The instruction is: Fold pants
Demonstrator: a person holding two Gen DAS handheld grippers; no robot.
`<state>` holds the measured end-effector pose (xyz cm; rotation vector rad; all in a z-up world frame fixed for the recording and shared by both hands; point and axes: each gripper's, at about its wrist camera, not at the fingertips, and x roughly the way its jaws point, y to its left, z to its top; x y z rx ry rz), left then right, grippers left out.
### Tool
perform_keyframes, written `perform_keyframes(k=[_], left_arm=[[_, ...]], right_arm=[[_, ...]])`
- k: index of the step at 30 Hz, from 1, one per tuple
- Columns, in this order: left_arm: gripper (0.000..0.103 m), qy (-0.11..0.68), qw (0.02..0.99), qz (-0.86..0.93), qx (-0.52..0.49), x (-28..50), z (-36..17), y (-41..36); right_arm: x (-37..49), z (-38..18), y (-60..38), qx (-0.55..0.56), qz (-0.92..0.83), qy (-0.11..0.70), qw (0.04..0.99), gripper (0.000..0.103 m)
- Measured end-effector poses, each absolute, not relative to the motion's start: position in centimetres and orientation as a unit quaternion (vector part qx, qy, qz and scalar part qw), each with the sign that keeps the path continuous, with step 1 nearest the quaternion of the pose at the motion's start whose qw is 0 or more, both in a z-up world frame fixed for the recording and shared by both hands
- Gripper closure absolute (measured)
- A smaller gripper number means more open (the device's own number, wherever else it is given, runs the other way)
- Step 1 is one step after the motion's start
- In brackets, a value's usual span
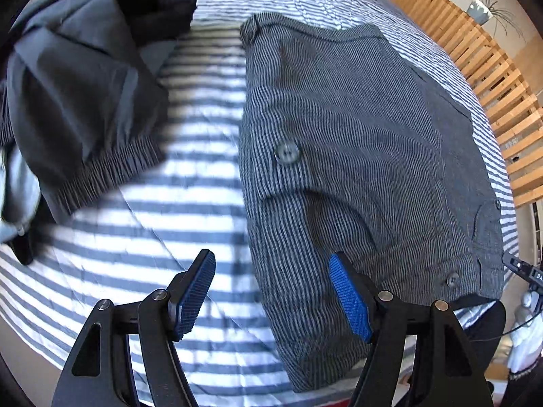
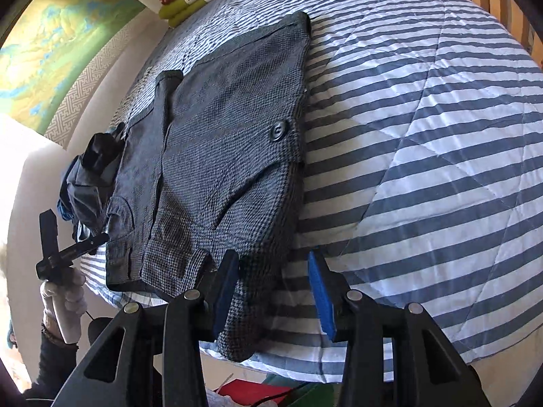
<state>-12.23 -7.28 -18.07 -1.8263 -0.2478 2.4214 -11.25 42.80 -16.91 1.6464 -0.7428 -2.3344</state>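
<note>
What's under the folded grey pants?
The striped duvet shows all around the grey pants, which lie flat on it. Whatever sits directly beneath them is covered. Both tongs, left and right, are open.

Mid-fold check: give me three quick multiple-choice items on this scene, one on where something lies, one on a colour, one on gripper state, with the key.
1. Where do the grey pants lie?
A. On the striped bedcover
B. On a bare wooden floor
C. Hanging on a chair

2. What colour are the gripper pads?
A. Red
B. Blue
C. Yellow

3. How does the right gripper stand?
A. Shut on a sock
B. Shut on nothing
C. Open, nothing clamped

Key:
1 A, both views show the pants flat on the blue-and-white stripes.
2 B, the ribbed pads show blue in both wrist views.
3 C, its pads stand wide apart over the near pants edge; the left gripper is open too.
</note>
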Motion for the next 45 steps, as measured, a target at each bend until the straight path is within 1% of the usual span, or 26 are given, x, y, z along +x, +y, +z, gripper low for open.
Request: perform_keyframes(k=[2,3,4,5,6,7,9,10,12,13,14,18,19,20,21,24,26,27,29,31,33,37,39,41,43,45], left_arm=[[0.034,-0.077,0.05,0.788,-0.609,-11.8,-18.7,-6.6],[0.043,-0.076,0.051,0.784,-0.614,-11.6,-19.1,-6.3],[0.059,-0.076,0.052,0.779,-0.62,-11.6,-19.4,-6.2],[0.067,-0.076,0.051,0.775,-0.626,-11.5,-19.8,-6.0],[0.07,-0.072,0.045,0.776,-0.624,-11.5,-19.8,-5.8],[0.077,-0.07,0.044,0.78,-0.621,-11.4,-19.7,-5.7],[0.085,-0.076,0.048,0.784,-0.615,-11.1,-19.0,-5.8],[0.086,-0.081,0.049,0.791,-0.605,-10.9,-18.2,-6.1],[0.086,-0.075,0.05,0.801,-0.591,-10.4,-17.3,-6.7],[0.086,-0.073,0.043,0.801,-0.593,-10.3,-17.4,-7.1],[0.086,-0.081,0.034,0.796,-0.599,-10.4,-17.9,-7.6],[0.086,-0.084,0.029,0.792,-0.603,-10.1,-18.8,-7.4],[0.086,-0.082,0.029,0.792,-0.604,-10.2,-18.9,-7.3],[0.086,-0.075,0.03,0.792,-0.606,-10.2,-18.9,-7.0],[0.086,-0.072,0.033,0.791,-0.606,-10.3,-18.7,-6.8],[0.086,-0.082,0.042,0.802,-0.59,-9.5,-17.2,-6.6],[0.083,-0.072,0.048,0.804,-0.588,-9.3,-16.9,-6.3],[0.079,-0.053,0.05,0.8,-0.596,-9.2,-17.3,-5.8],[0.073,-0.006,0.032,0.793,-0.608,-9.3,-18.0,-5.5],[0.059,0.016,0.022,0.798,-0.602,-9.0,-17.5,-5.4],[0.054,0.041,0.006,0.813,-0.581,-8.2,-16.1,-5.3],[0.054,0.106,-0.011,0.839,-0.533,-6.0,-12.6,-3.3],[0.054,0.118,0.011,0.853,-0.509,-5.1,-10.6,-1.1],[0.054,0.12,0.063,0.865,-0.482,-4.1,-8.6,2.5],[0.054,0.126,0.116,0.866,-0.471,-4.5,-8.0,7.4],[0.054,0.125,0.194,0.851,-0.472,-4.1,-7.9,13.3]], right_arm=[[-11.3,-16.8,42.0,0.556,-0.789,-0.241,0.098,0.064],[-11.3,-16.8,41.7,0.557,-0.791,-0.234,0.098,0.064],[-11.3,-16.9,41.4,0.558,-0.792,-0.226,0.097,0.064],[-11.3,-17.0,41.0,0.561,-0.793,-0.216,0.095,0.064],[-11.4,-17.0,40.8,0.563,-0.794,-0.211,0.094,0.064],[-11.5,-17.1,40.7,0.565,-0.792,-0.209,0.093,0.064],[-11.4,-17.3,40.7,0.567,-0.79,-0.215,0.091,0.064],[-11.3,-17.1,40.7,0.566,-0.791,-0.218,0.088,0.064],[-11.2,-16.8,40.6,0.558,-0.795,-0.219,0.091,0.062],[-11.1,-17.0,40.5,0.557,-0.795,-0.223,0.089,0.056],[-11.1,-17.4,40.4,0.562,-0.791,-0.225,0.091,0.054],[-11.0,-19.2,39.5,0.581,-0.777,-0.219,0.102,0.054],[-10.8,-19.0,39.2,0.579,-0.78,-0.213,0.106,0.056],[-10.7,-18.8,39.0,0.58,-0.779,-0.21,0.112,0.062],[-10.7,-18.5,39.0,0.582,-0.776,-0.214,0.117,0.084],[-10.4,-16.5,40.1,0.56,-0.777,-0.257,0.125,0.092],[-10.1,-14.9,40.7,0.543,-0.783,-0.273,0.136,0.092],[-10.1,-14.6,40.5,0.543,-0.788,-0.257,0.135,0.092],[-10.2,-15.7,39.3,0.576,-0.78,-0.211,0.12,0.092],[-10.3,-17.5,38.1,0.621,-0.76,-0.156,0.109,0.085],[-10.1,-17.3,37.9,0.623,-0.762,-0.138,0.112,0.081],[-10.0,-14.3,40.7,0.578,-0.786,-0.183,0.117,0.08],[-10.2,-12.9,41.8,0.557,-0.803,-0.182,0.107,0.08],[-10.8,-12.0,43.1,0.54,-0.816,-0.179,0.1,0.08],[-11.7,-11.7,43.2,0.532,-0.821,-0.185,0.088,0.08],[-12.4,-11.5,44.3,0.526,-0.826,-0.188,0.081,0.08]])
